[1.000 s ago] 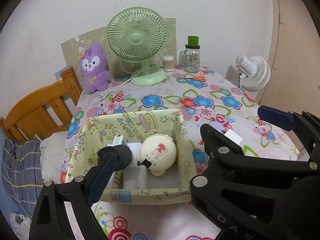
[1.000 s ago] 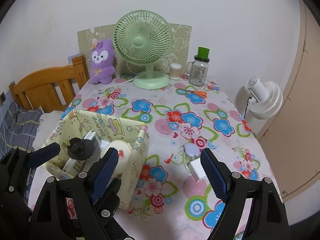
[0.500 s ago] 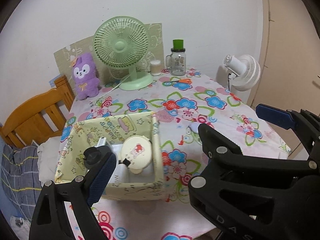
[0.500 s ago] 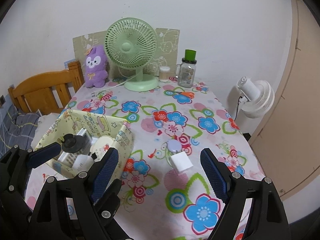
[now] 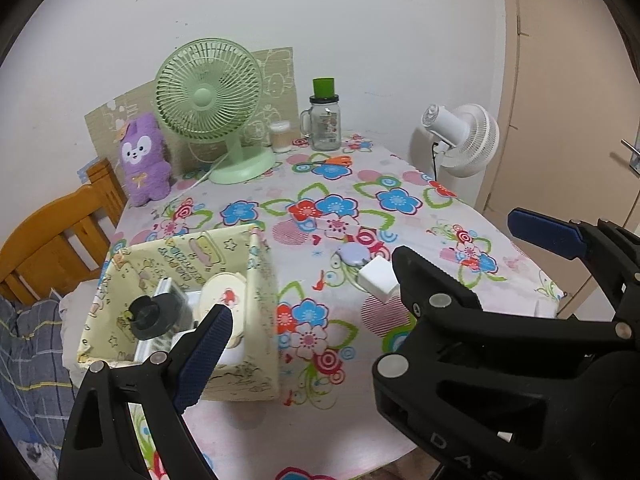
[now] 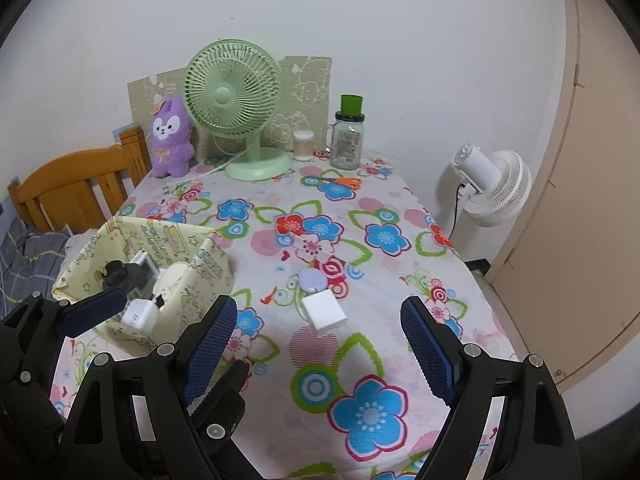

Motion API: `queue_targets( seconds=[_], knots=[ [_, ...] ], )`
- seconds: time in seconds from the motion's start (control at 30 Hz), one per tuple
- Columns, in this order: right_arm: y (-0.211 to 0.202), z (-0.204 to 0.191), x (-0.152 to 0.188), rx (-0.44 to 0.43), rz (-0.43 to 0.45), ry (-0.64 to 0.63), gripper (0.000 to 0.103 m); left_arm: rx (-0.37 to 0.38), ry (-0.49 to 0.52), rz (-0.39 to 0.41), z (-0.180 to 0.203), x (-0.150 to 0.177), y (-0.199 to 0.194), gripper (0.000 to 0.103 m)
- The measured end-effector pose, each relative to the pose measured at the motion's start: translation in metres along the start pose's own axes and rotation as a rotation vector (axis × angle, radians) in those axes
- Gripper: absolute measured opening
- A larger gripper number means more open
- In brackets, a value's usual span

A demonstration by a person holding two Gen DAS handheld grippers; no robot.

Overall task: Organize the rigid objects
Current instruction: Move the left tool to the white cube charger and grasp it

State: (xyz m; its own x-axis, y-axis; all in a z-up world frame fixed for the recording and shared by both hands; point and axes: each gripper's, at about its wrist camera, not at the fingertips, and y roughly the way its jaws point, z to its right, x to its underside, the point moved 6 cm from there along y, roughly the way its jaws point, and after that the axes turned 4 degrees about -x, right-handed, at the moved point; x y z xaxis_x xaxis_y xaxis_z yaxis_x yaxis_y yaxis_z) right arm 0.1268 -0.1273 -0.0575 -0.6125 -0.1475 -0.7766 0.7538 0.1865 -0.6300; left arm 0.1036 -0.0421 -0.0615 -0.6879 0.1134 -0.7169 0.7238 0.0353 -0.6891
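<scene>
A white charger cube (image 6: 323, 312) lies on the flowered tablecloth, touching a lilac round disc (image 6: 313, 280). My right gripper (image 6: 318, 320) hovers open short of the cube, nothing between its blue pads. In the left wrist view the cube (image 5: 376, 282) and disc (image 5: 352, 254) sit right of a yellow fabric box (image 5: 262, 280). The box holds a black-lensed device (image 5: 146, 316), a cream round case (image 5: 222, 296) and a white adapter (image 6: 138, 314). My left gripper (image 5: 320, 310) is open and empty near the box (image 6: 208, 268); the right gripper's arm covers its right finger.
At the back stand a green fan (image 6: 232, 96), a purple plush (image 6: 170, 140), a glass jar with a green lid (image 6: 347, 140) and a small jar (image 6: 303, 145). Orange scissors (image 6: 340, 182) lie nearby. A white fan (image 6: 492, 184) stands beyond the right edge, wooden rails (image 6: 76, 184) on the left.
Both grippers have drawn back from the table, so the box, cube and disc look smaller and farther off. The box has slid left in the left wrist view. Both grippers stayed open.
</scene>
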Motion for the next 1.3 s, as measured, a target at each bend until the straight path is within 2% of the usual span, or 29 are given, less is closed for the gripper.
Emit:
queue_targets(
  seconds=[0.8, 1.1, 1.23, 1.3],
  knots=[
    [0.045, 0.045, 0.016, -0.018, -0.051, 0.052, 0.083, 0.03, -0.025, -0.06, 0.033, 0.001, 0.054, 0.095],
    [0.073, 0.052, 0.026, -0.045, -0.09, 0.069, 0.083, -0.009, -0.046, -0.095, 0.031, 0.008, 0.085, 0.095],
    [0.085, 0.055, 0.03, -0.057, -0.098, 0.076, 0.083, -0.064, -0.027, -0.078, 0.031, 0.009, 0.092, 0.096],
    [0.09, 0.059, 0.03, -0.066, -0.101, 0.09, 0.083, -0.06, -0.033, -0.072, 0.034, 0.007, 0.094, 0.096]
  ],
)
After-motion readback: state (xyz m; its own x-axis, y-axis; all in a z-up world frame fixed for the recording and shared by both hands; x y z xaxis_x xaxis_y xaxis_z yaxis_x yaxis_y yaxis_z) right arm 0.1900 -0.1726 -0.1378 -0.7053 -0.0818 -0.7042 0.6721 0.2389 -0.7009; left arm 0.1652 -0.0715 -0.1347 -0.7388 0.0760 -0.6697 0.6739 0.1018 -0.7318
